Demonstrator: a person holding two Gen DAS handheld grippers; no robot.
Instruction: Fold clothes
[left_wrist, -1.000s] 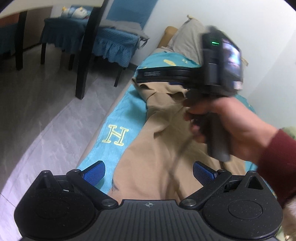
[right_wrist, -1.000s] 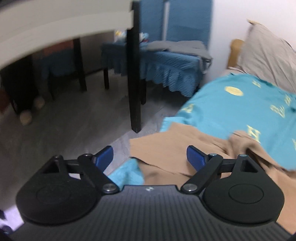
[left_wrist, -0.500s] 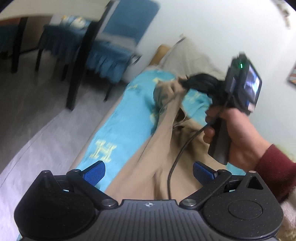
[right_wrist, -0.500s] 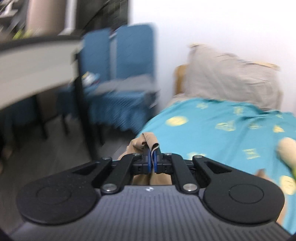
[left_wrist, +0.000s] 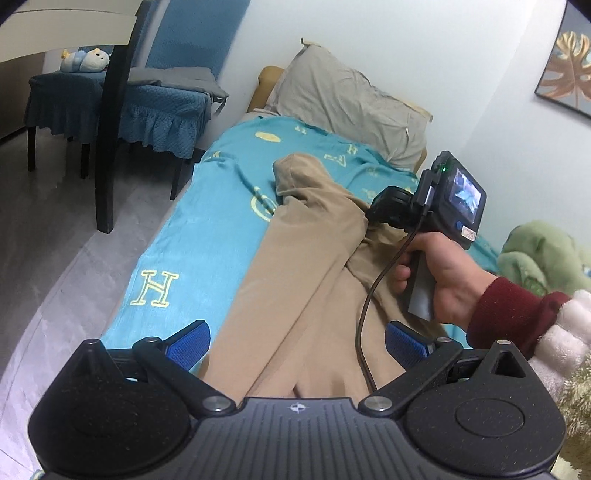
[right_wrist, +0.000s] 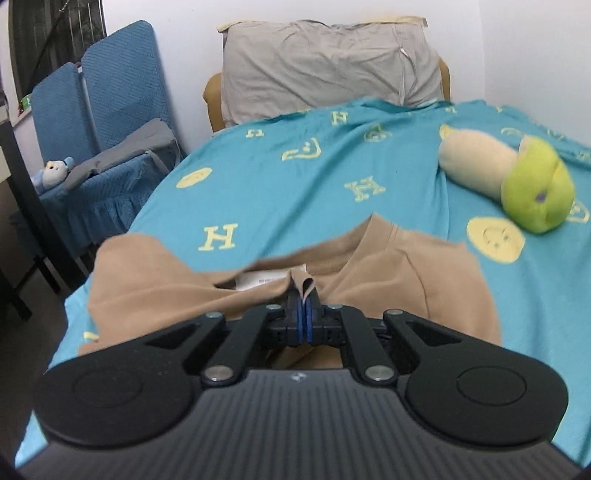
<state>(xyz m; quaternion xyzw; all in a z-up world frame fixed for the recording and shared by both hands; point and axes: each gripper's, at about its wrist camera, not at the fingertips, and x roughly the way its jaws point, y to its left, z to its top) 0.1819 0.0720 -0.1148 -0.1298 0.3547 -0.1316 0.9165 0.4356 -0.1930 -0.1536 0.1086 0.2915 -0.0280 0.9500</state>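
A tan garment lies lengthwise on the teal bedspread. My right gripper is shut on a pinched fold of the tan garment near its collar, where a white label shows. In the left wrist view the right gripper, in a hand with a red sleeve, pulls cloth over the middle of the garment, so a long fold runs toward the pillow. My left gripper is open, its blue pads on either side of the garment's near end, not pressing on it.
A grey pillow leans at the head of the bed. A yellow-green plush toy lies on the bedspread, and a green plush at the right. Blue-covered chairs and a dark table leg stand on the grey floor at left.
The right gripper shut on the tan cloth at the bed's left edge, then swung right, dragging it across the garment. The left gripper stayed open and shifted a little.
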